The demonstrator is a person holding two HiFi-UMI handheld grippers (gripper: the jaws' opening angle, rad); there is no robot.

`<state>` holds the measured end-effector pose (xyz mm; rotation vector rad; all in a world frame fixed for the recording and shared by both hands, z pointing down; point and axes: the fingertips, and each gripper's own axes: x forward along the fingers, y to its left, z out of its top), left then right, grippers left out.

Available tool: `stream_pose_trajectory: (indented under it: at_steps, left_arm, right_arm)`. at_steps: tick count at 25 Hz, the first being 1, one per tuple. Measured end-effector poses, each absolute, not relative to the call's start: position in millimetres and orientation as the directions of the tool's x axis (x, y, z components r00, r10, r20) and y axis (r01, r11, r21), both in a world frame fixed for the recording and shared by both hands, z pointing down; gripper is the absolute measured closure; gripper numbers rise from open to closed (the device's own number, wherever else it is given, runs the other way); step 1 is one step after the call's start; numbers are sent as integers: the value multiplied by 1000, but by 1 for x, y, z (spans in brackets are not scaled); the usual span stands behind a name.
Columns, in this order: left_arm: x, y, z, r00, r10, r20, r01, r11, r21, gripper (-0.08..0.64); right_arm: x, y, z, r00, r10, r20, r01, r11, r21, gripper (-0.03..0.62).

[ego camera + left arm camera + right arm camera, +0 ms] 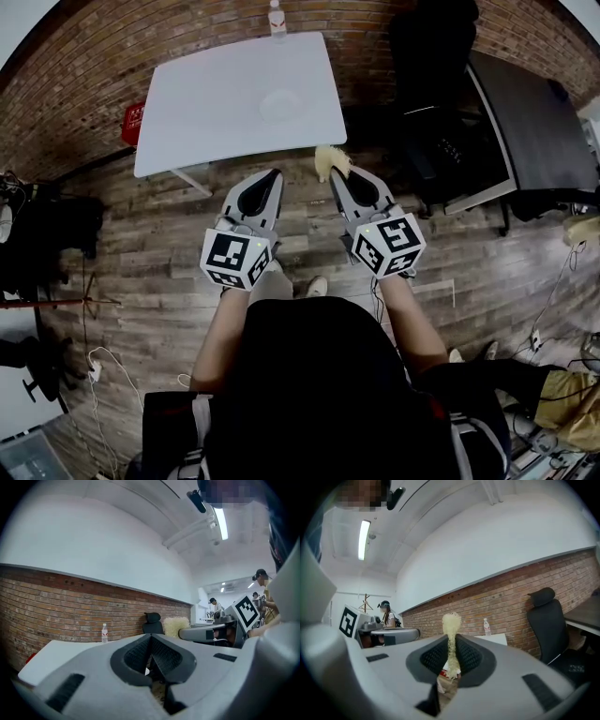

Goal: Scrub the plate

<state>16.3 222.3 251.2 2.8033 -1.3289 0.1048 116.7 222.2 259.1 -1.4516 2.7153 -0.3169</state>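
A white plate [282, 105] lies on the white table [206, 112] ahead of me, hard to tell apart from the tabletop. Both grippers are held level over the wooden floor, short of the table's near edge. My left gripper [273, 174] is shut with nothing between its jaws [151, 641]. My right gripper [336, 175] is shut on a pale yellow fuzzy scrubber [331, 160]. In the right gripper view the scrubber [451, 620] sticks up past the pinching jaws. In the left gripper view the scrubber [176, 625] shows off to the right.
A water bottle [277, 17] stands at the table's far edge by the brick wall. A black office chair [431, 56] and a dark desk [525, 122] are to the right. A red box [133, 122] sits left of the table. Cables lie on the floor.
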Motion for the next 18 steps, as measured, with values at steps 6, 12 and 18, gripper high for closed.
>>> stream_pose_trajectory:
  at_steps: [6, 12, 18]
  left_arm:
    - [11, 211, 255, 615, -785, 76, -787, -616, 2, 540]
    - [4, 185, 258, 610, -789, 74, -792, -611, 15, 540]
    - [-11, 149, 266, 595, -799, 88, -804, -592, 61, 540]
  right_arm:
    - [112, 210, 263, -571, -818, 62, -810, 550, -202, 551]
    - [107, 186, 266, -572, -816, 80, -812, 549, -199, 551]
    - [98, 150, 274, -576, -811, 103, -810, 550, -203, 551]
